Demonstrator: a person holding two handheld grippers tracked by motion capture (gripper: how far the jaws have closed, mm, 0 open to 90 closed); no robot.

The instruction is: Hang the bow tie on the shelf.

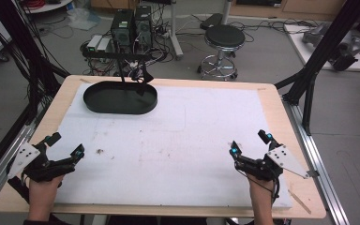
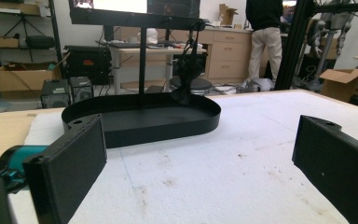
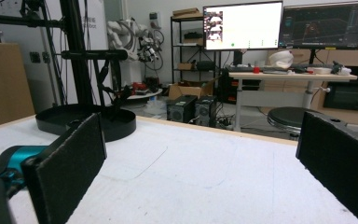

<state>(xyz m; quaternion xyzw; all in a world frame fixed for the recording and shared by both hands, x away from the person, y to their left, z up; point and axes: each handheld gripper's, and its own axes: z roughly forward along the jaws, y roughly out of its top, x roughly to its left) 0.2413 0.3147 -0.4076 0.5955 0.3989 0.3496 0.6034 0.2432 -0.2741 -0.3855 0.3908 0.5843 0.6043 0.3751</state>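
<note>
My left gripper (image 1: 65, 144) rests near the table's front left corner, open, with nothing between its jaws. My right gripper (image 1: 249, 142) sits near the front right, also open and holding nothing. A black oval tray (image 1: 120, 98) with a post and crossbar stands at the back left of the white mat (image 1: 168, 140); a dark object (image 2: 186, 74) hangs from the crossbar over it. In the left gripper view the tray (image 2: 140, 119) lies straight ahead beyond the pads (image 2: 70, 172). In the right gripper view the tray (image 3: 86, 119) is far off to the left.
The white mat covers most of the wooden table (image 1: 272, 101) and bears small dark stains (image 1: 99, 151). Black frame struts (image 1: 318, 51) rise at the table's right and left sides. A stool (image 1: 223, 40) and computers stand on the floor behind.
</note>
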